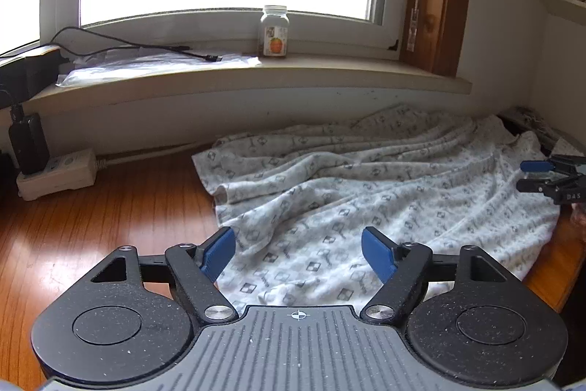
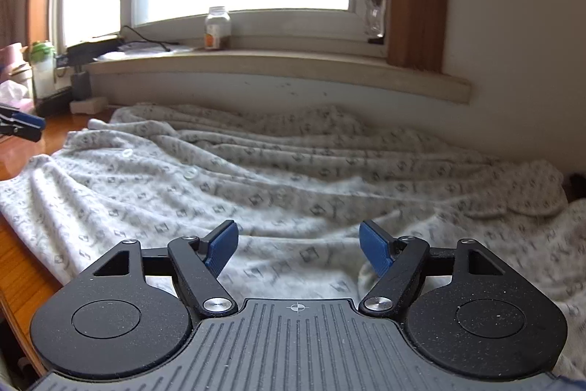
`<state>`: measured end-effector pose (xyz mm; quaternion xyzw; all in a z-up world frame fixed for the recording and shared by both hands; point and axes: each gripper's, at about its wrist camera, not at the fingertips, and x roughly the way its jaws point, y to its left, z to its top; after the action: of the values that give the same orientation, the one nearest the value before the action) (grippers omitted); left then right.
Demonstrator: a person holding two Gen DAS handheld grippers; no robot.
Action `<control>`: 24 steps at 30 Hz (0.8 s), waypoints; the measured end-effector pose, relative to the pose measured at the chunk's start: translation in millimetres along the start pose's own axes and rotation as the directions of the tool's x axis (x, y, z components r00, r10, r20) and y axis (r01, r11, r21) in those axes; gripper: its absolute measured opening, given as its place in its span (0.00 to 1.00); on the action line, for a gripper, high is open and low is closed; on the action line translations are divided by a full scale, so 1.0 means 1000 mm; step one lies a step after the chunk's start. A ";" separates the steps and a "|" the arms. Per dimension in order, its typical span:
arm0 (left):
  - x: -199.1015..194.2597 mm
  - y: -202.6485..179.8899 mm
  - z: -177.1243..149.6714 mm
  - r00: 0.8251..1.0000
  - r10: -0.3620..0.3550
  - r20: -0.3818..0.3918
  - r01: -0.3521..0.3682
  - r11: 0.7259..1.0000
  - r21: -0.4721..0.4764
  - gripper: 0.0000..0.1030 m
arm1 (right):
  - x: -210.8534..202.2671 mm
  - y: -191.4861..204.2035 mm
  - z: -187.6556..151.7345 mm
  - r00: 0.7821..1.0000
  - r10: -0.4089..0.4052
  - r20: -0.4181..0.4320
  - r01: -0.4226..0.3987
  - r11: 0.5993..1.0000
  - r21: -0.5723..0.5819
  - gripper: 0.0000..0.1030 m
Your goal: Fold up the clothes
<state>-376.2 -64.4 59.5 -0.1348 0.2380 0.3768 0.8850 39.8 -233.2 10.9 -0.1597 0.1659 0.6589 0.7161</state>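
Clothing, a fuzzy white button-up top with grey squares [image 2: 293, 171], lies spread and wrinkly on the brown wooden table [image 1: 91, 226]. I see no neat fold. My left gripper [image 1: 298, 253] and right gripper [image 2: 298, 246] gape apart, empty.

White letters reading "DAS" stand on the black body of my right gripper [image 1: 536, 176], seen at the right edge of my left wrist view. The glass jar [image 1: 274, 32] on the windowsill carries a label with an orange picture, its print too small to read.
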 end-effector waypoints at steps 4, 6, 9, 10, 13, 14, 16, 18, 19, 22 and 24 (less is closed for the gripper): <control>0.012 -0.019 0.010 0.999 -0.008 0.040 0.008 1.000 0.004 0.93 | 0.006 0.000 -0.003 1.000 0.008 -0.008 -0.008 1.000 0.010 0.70; 0.019 -0.029 0.016 0.998 -0.013 0.061 0.012 1.000 0.005 1.00 | 0.006 -0.004 -0.003 1.000 0.013 -0.002 -0.013 0.999 0.034 0.70; 0.047 -0.047 0.030 0.998 -0.043 0.055 0.044 0.999 -0.023 1.00 | 0.007 -0.012 -0.004 1.000 0.023 -0.009 -0.022 0.995 0.094 0.70; 0.059 -0.055 0.035 0.997 -0.063 0.049 0.065 0.997 -0.028 1.00 | 0.006 -0.015 -0.005 1.000 0.025 -0.005 -0.024 0.993 0.117 0.70; 0.093 -0.081 0.045 0.992 -0.119 0.037 0.120 0.993 -0.008 1.00 | 0.003 -0.024 -0.007 0.999 0.034 0.012 -0.036 0.984 0.173 0.70; 0.104 -0.090 0.048 0.990 -0.135 0.031 0.135 0.991 0.000 1.00 | 0.003 -0.025 -0.007 0.999 0.034 0.013 -0.036 0.983 0.181 0.70; 0.124 -0.106 0.050 0.985 -0.172 0.017 0.172 0.985 0.026 1.00 | 0.003 -0.024 -0.007 0.999 0.032 0.012 -0.034 0.983 0.180 0.70; 0.139 -0.117 0.045 0.981 -0.196 0.004 0.195 0.979 0.062 1.00 | 0.003 -0.023 -0.007 1.000 0.029 0.011 -0.030 0.984 0.173 0.70; 0.144 -0.119 0.042 0.979 -0.201 -0.009 0.202 0.977 0.074 1.00 | 0.003 -0.023 -0.007 1.000 0.028 0.013 -0.030 0.984 0.173 0.70; 0.152 -0.114 0.037 0.975 -0.216 -0.049 0.219 0.975 0.049 1.00 | 0.001 -0.025 -0.008 0.999 0.023 0.024 -0.027 0.982 0.188 0.70; 0.146 -0.104 0.037 0.974 -0.226 -0.024 0.226 0.974 0.016 1.00 | 0.001 -0.026 -0.008 1.000 0.019 0.024 -0.024 0.981 0.194 0.70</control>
<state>-200.0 -31.8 20.3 -0.1568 0.2344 0.2701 0.9206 65.1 -237.7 3.1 -0.0799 0.2231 0.6490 0.7229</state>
